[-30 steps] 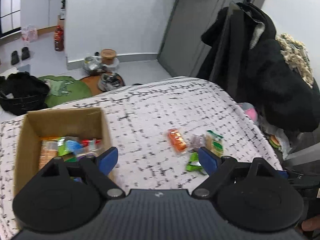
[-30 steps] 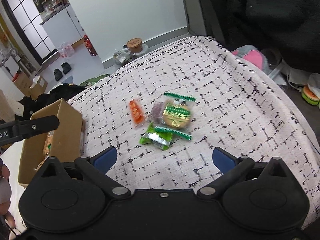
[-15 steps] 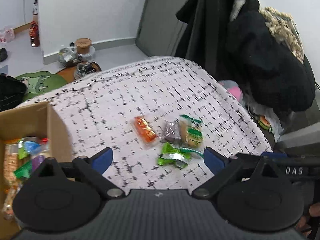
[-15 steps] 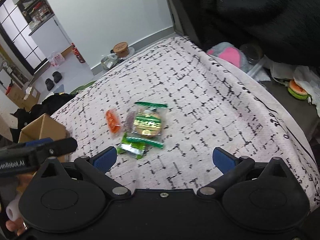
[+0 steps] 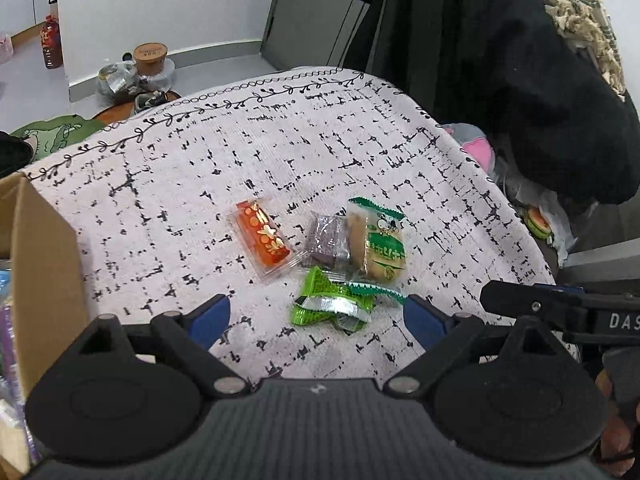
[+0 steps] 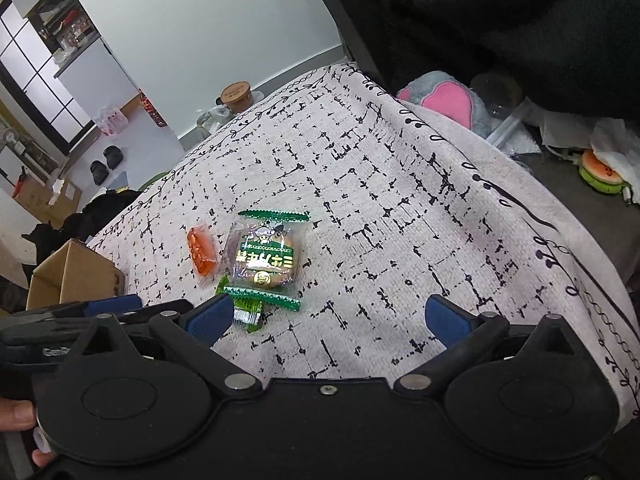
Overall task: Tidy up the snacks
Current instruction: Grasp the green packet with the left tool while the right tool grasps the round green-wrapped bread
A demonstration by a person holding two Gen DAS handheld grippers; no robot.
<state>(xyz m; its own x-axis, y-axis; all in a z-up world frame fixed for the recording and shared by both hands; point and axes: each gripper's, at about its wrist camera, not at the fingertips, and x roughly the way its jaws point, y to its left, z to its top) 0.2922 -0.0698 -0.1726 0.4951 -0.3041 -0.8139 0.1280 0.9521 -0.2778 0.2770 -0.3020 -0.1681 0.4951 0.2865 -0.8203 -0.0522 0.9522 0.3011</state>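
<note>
Several wrapped snacks lie together on the patterned cloth: an orange packet (image 5: 264, 241), a purple one (image 5: 325, 237), a green-and-clear biscuit pack (image 5: 378, 240) and a bright green wrapper (image 5: 330, 304). My left gripper (image 5: 316, 320) is open and empty, just short of the green wrapper. My right gripper (image 6: 328, 316) is open and empty, near the biscuit pack (image 6: 267, 256) and the orange packet (image 6: 200, 251). The cardboard box (image 5: 44, 276) with snacks in it stands at the left; it also shows in the right wrist view (image 6: 72, 276).
The cloth (image 5: 280, 152) covers a low table whose right edge (image 6: 560, 216) drops to floor clutter. Black coats (image 5: 520, 80) hang at the back right. Jars and a bottle (image 5: 148, 60) stand on the floor beyond the far edge.
My left gripper has swung right from above the box to the loose snacks. My right gripper has come closer to the snacks and shifted right. Both stay open.
</note>
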